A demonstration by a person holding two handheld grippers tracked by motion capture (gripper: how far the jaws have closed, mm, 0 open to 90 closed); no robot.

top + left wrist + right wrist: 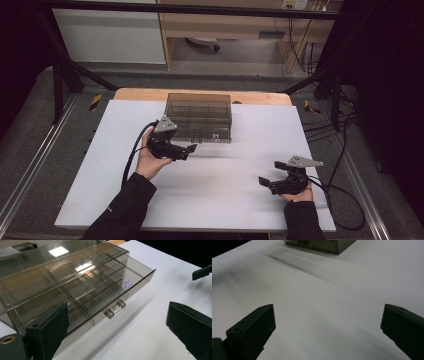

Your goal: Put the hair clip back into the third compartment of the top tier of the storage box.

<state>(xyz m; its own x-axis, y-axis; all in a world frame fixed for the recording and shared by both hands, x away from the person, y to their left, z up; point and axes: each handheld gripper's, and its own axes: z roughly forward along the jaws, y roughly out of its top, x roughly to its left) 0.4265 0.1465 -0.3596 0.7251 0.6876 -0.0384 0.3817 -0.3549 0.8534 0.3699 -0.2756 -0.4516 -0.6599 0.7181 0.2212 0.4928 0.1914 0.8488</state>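
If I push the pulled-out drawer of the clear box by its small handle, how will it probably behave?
The drawer looks like thin, rigid plastic, so it should slide in without flexing. The box seems nearly empty and light, so it may skid on the smooth white table. The round handle may be slippery.

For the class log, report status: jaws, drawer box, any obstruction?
Left gripper open, holding nothing, beside the drawer box. Drawer pulled partly out, handle free. Right gripper open over bare table. Nothing in the way.
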